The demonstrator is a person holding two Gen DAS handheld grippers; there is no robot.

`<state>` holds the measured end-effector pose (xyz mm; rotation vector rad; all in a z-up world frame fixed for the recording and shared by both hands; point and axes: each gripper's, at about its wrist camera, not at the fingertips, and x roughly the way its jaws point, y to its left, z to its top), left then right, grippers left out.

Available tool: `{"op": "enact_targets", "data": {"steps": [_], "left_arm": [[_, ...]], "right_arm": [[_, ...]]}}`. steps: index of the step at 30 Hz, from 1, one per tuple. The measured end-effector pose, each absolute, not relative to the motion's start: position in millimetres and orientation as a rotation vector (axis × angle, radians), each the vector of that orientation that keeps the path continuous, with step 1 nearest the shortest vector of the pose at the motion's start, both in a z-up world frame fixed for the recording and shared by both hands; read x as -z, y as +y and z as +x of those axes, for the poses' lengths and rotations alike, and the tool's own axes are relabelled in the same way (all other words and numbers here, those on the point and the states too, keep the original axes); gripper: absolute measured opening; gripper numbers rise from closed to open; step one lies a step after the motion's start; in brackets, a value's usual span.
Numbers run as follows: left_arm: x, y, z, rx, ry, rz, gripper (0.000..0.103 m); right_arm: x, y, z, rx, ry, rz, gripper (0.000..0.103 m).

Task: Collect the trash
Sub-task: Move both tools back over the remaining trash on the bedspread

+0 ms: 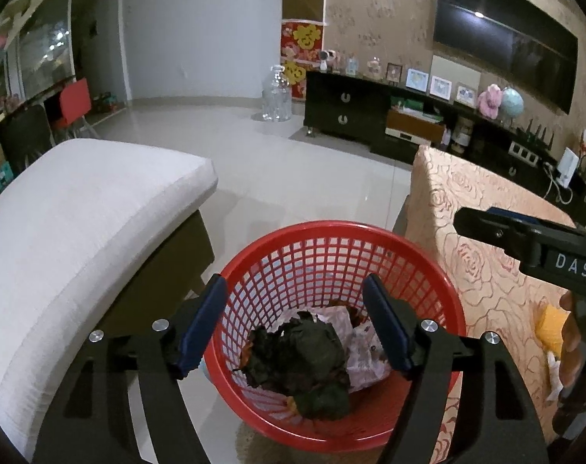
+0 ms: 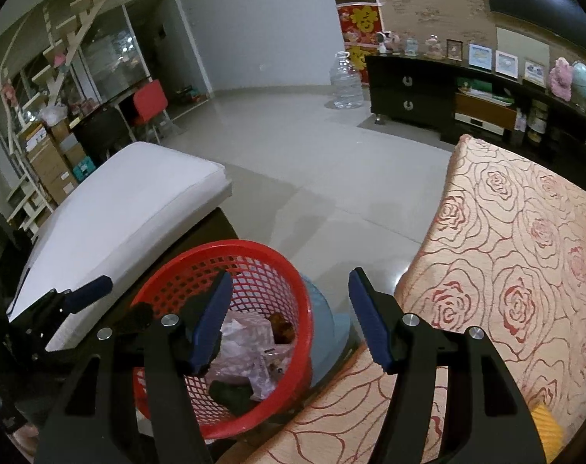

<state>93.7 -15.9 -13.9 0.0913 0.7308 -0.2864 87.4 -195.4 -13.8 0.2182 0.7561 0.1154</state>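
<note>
Two grippers hang over a red mesh wastebasket point(image 1: 333, 255) standing upright on the floor, mouth upward, between a white cushion point(image 1: 88, 208) and a rose-patterned tabletop point(image 2: 517, 270). Inside lie dark crumpled leaves point(image 1: 300, 359) and pale crumpled wrapping point(image 1: 364, 344). Left gripper point(image 1: 293, 328): fingers apart, empty, above the basket. Right gripper point(image 2: 289, 317): fingers apart, empty, by the basket's rim.

The basket point(image 1: 440, 290) is red plastic lattice; inside it lie dark green-black crumpled leaves point(image 1: 300, 355) and pale pinkish speckled wrapping point(image 1: 364, 352); the tablecloth point(image 2: 525, 270) is peach with red-outlined roses; the cushion point(image 1: 80, 224) is plain white; the gripper pads point(image 1: 200, 321) are dark blue.
</note>
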Motion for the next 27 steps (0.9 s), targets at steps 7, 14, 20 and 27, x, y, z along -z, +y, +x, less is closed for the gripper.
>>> {"op": "enact_targets", "data": {"steps": [7, 14, 20, 27], "left_arm": [[6, -17, 87, 0.287, 0.684, 0.084, 0.073], [-2, -22, 80, 0.3, 0.65, 0.084, 0.076], [-4, -28, 75, 0.321, 0.638, 0.09, 0.077], [-6, -36, 71, 0.342, 0.628, 0.105, 0.077]], "right_arm": [[11, -214, 75, -0.071, 0.746, 0.223, 0.061], [9, -235, 60, -0.033, 0.735, 0.236, 0.061], [9, -249, 46, -0.004, 0.729, 0.237, 0.061], [9, -263, 30, 0.039, 0.725, 0.222, 0.061]]}}
